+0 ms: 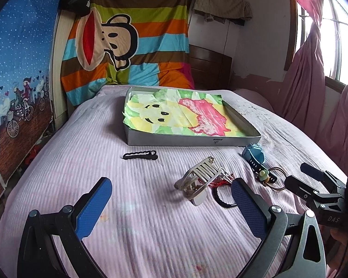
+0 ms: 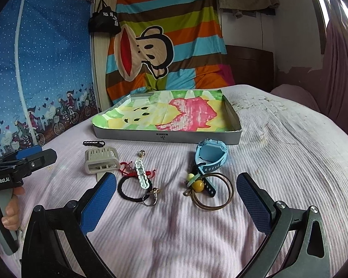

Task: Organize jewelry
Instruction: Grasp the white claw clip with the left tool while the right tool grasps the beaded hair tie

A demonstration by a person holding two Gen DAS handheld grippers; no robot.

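Jewelry lies scattered on a pink bedspread in front of a grey tray (image 1: pixel 185 140) (image 2: pixel 164 136) lined with colourful paper. A beige claw clip (image 1: pixel 200 180) (image 2: pixel 101 163) sits just beyond my left gripper (image 1: pixel 171 199), which is open and empty. My right gripper (image 2: pixel 176 199) is open too, with nothing between its fingers. Ahead of it lie a black hair tie (image 2: pixel 130 191), a ring (image 2: pixel 150 200), a mint clip (image 2: pixel 142 176) on a red string bracelet (image 2: pixel 127 169), a yellow-bead tie (image 2: pixel 196 183), a brown cord bracelet (image 2: pixel 217 193) and a blue watch (image 2: pixel 211 156) (image 1: pixel 254 154).
A black wavy hair clip (image 1: pixel 140 155) (image 2: pixel 94 143) lies alone near the tray's left front corner. A small stud (image 2: pixel 141 153) sits behind the mint clip. A striped cartoon blanket hangs behind the bed, and pink curtains are at the right. A hand holds the left gripper's handle (image 2: pixel 2 208).
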